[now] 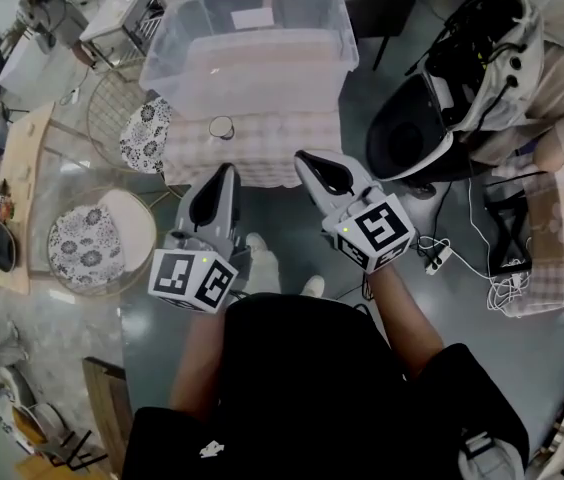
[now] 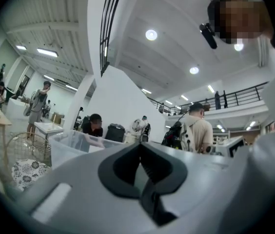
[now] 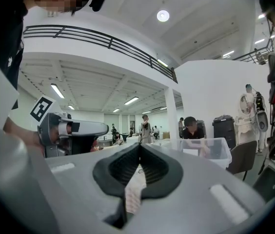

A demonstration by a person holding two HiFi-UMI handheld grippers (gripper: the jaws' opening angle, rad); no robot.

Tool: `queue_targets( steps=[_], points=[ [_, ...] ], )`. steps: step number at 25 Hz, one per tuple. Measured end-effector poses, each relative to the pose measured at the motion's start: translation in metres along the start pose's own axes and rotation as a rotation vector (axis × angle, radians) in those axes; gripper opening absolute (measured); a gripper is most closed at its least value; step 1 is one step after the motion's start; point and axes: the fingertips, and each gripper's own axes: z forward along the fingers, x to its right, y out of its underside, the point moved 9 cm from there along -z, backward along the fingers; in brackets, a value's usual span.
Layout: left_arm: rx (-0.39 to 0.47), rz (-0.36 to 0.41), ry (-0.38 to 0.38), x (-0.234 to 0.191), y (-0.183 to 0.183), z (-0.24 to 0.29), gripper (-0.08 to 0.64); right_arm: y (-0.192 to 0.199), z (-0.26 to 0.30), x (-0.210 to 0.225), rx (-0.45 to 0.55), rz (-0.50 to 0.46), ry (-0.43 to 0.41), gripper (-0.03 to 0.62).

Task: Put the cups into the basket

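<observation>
A small cup (image 1: 221, 128) with a dark rim stands on the checked tablecloth (image 1: 262, 148) in the head view. Just behind it sits a large clear plastic bin (image 1: 252, 43), which looks empty. My left gripper (image 1: 227, 169) hovers level before the table's near edge, shut with nothing in it, a little short of the cup. My right gripper (image 1: 303, 156) is beside it to the right, also shut and empty. In the left gripper view the jaws (image 2: 140, 146) meet and the bin (image 2: 71, 145) lies to the left. The right gripper view shows closed jaws (image 3: 140, 149), the bin (image 3: 206, 150) and the left gripper (image 3: 69, 130).
Two round wire stools with floral cushions (image 1: 92, 238) (image 1: 132, 128) stand left of the table. A person in a pale jacket (image 1: 522, 68) bends over a dark bag at the right. Cables and a power strip (image 1: 437, 253) lie on the floor. A wooden bench (image 1: 22, 198) runs along the far left.
</observation>
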Motion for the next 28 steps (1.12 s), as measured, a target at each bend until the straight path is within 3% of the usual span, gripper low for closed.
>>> queue_targets(
  steps=[14, 18, 23, 28],
  points=[
    [-0.011, -0.018, -0.025, -0.085, -0.006, 0.039, 0.008, 0.009, 0.087, 0.023, -0.027, 0.007, 0.001, 0.0],
    [-0.013, -0.028, -0.006, -0.11, -0.008, 0.056, 0.008, 0.01, 0.111, 0.031, -0.037, 0.005, 0.009, 0.0],
    [0.005, -0.103, 0.031, -0.136, -0.018, 0.077, 0.008, 0.006, 0.139, 0.043, -0.043, 0.006, 0.03, 0.0],
    [-0.009, -0.1, 0.041, -0.162, -0.019, 0.091, 0.008, 0.005, 0.165, 0.051, -0.056, 0.015, 0.05, 0.0]
  ],
)
